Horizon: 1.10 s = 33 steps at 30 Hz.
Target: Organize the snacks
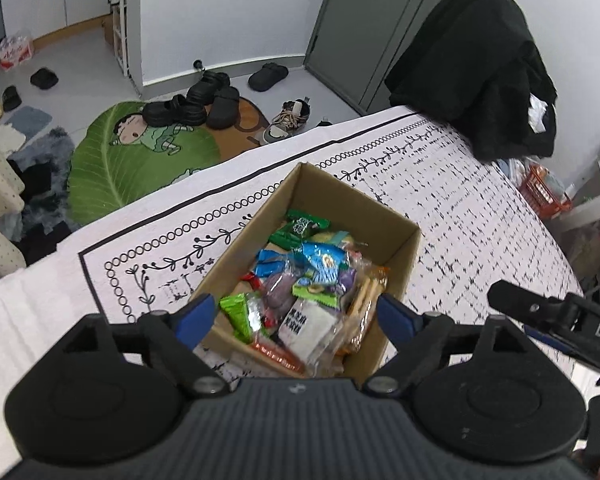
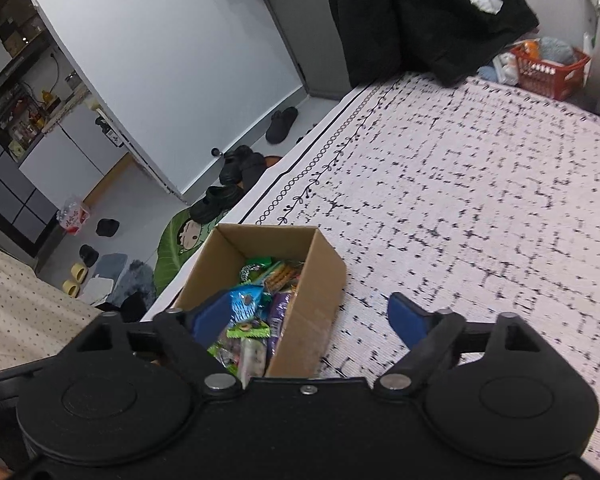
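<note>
snacks (image 1: 300, 280): a heap of small wrapped packets piled in an open cardboard box (image 1: 396, 248), which sits on the patterned tablecloth (image 1: 480, 208) near the table's left edge. nothing lies out on the cloth that i can see, so i'd guess the sorting is barely begun.

left gripper (image 1: 296, 316): hangs right over the near end of the box, released, blue pads spread wide with nothing between them. straddles the white packet (image 1: 308, 324) and the green one (image 1: 238, 312).

white packet: sits on top and looks loose, so probably the easiest first grab. go for one wrapper edge, not the whole pile, or you'll drag two or three neighbours up with it.

box wall: thin card and light, likely to slide or tip if a pad catches the rim. come straight down, stay inside the walls.

right gripper (image 2: 300, 320): also released and empty, its left pad over the box, its right pad over bare cloth, the box's right wall between them. could steady that wall while the left one picks.

bare cloth on the right: plenty of room to lay packets out by kind.
</note>
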### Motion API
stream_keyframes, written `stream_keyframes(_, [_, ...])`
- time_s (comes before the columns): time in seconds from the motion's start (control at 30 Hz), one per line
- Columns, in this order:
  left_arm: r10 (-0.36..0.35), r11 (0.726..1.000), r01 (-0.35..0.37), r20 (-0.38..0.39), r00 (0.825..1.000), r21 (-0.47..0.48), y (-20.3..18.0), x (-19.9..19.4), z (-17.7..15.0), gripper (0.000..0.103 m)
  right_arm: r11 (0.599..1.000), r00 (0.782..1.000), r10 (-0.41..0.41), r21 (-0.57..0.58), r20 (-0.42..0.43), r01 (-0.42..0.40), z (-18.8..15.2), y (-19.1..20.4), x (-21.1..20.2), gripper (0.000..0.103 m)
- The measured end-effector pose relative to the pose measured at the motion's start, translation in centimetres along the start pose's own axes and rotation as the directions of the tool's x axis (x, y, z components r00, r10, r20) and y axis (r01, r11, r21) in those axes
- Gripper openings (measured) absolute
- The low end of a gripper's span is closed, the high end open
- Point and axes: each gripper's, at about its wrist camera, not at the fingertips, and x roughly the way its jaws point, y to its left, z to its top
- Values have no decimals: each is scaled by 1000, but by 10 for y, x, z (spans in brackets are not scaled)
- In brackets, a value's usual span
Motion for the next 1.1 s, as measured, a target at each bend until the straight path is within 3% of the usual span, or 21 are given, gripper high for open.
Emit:
stream_keyframes(0.27, [7,998,-8,28,1000,55,-1,-30,-22,102,997,998,-31,-65,63,35,-21,-1,-40,103])
stream_keyframes(0.6, [14,989,-24,67,998,143,-10,-71,-52,103,993,991,-53,-102,122,65,-43,-3,-95,103])
stream_keyframes(1.1, [-54,977,24,135,989,213,-18,-137,-83,103,985,974,-71,-138,217,103,-76,-5,-167,103])
